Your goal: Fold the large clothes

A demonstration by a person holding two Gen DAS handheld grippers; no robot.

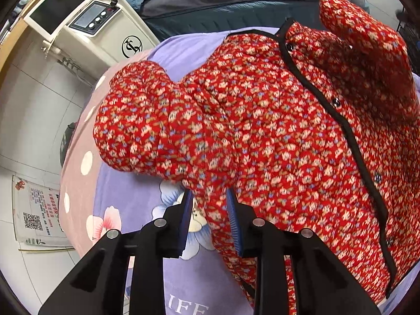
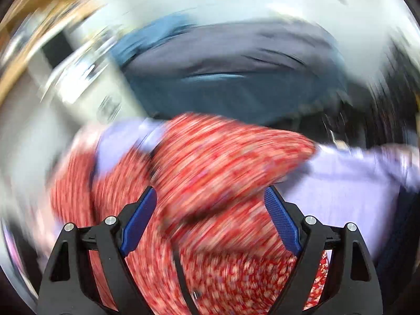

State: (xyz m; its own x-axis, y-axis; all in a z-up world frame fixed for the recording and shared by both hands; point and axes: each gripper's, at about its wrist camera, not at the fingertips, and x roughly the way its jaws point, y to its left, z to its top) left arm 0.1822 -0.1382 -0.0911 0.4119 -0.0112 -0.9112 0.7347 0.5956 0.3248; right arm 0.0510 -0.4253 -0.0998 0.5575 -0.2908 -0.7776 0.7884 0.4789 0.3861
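Jacket (image 1: 262,120), red floral, lies on the bed (image 1: 147,210), its buttoned front running upper middle to lower right. Left tongs (image 1: 210,220), narrowly parted, straddle its lower-left hem without pressing. Right tongs (image 2: 210,220) hover wide, empty, over blurred cloth.

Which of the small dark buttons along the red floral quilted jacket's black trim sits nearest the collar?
The topmost dark button, just below the jacket's neckline; the other three run down the trim toward the hem.
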